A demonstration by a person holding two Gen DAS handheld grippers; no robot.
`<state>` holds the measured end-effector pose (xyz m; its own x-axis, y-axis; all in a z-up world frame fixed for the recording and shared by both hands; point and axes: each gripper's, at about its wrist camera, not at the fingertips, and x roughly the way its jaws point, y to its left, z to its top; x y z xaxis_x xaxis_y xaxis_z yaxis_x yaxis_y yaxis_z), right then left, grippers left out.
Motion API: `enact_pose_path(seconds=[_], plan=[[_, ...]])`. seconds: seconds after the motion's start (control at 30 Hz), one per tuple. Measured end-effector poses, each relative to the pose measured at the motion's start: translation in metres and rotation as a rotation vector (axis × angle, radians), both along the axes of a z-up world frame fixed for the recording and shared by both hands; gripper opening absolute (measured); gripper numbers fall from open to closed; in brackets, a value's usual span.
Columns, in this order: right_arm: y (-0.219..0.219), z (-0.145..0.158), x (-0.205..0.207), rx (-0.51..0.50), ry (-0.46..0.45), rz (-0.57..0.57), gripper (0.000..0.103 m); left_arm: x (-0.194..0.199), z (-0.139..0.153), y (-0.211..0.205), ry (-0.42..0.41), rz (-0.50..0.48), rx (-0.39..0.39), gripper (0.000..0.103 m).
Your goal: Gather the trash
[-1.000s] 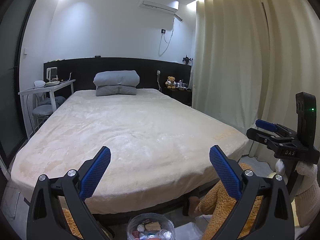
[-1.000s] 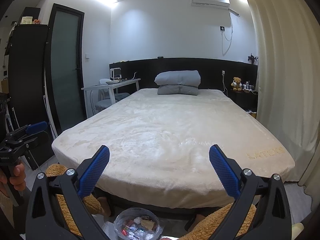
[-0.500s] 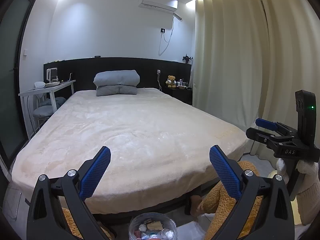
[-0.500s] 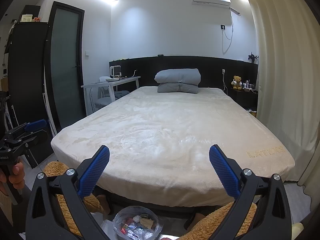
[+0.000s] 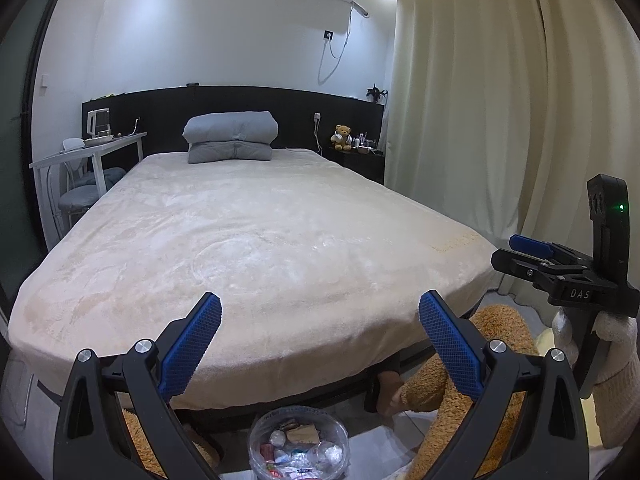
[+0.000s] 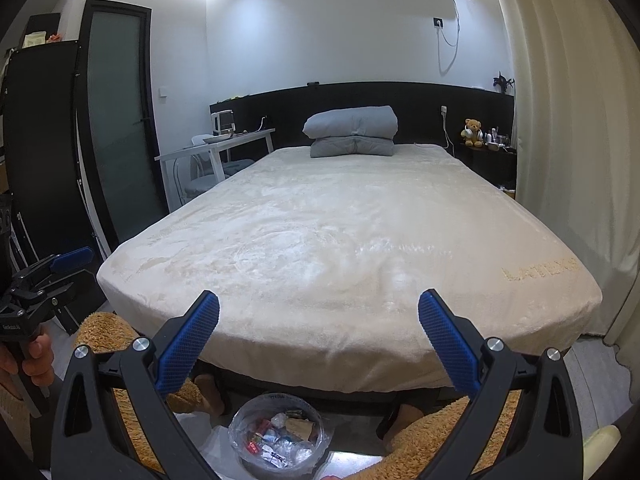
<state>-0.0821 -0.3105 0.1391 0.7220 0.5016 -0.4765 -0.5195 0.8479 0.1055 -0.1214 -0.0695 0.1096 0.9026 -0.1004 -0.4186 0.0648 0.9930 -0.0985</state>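
Here both claws are held level at the foot of a bed (image 5: 256, 240), side by side and pointing along it toward the headboard. The left claw (image 5: 320, 332) has its blue pads spread wide with nothing between them, and the right claw (image 6: 319, 330) is spread just as wide and equally empty. In the left wrist view the right claw appears at the right edge, gripped by a hand in a pale fuzzy sleeve (image 5: 616, 364); in the right wrist view the left claw shows at the left edge, with bare fingers (image 6: 36, 360) wrapped around its handle.

The trash sits low between the two claws, on the floor just in front of the bed's end: a clear round container (image 5: 298, 442) holding crumpled wrappers, small packets and a brown scrap of card. It lies below both claws, touching neither. The person's legs in tan fleece trousers (image 6: 432, 436) flank it, bare feet near the bed frame.

On the bed, a folded grey duvet (image 6: 352, 130) rests against the black headboard. A white worktop (image 6: 216, 150) stands to the left, cream curtains (image 5: 500, 120) hang to the right.
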Motion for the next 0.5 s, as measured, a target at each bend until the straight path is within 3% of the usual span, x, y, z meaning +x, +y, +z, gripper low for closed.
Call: enact_pose_path(seconds=[0.5], plan=[[0.021, -0.029, 0.055, -0.024, 0.108, 0.014, 0.098, 0.048, -0.029, 0.022, 0.087, 0.024, -0.014, 0.097]])
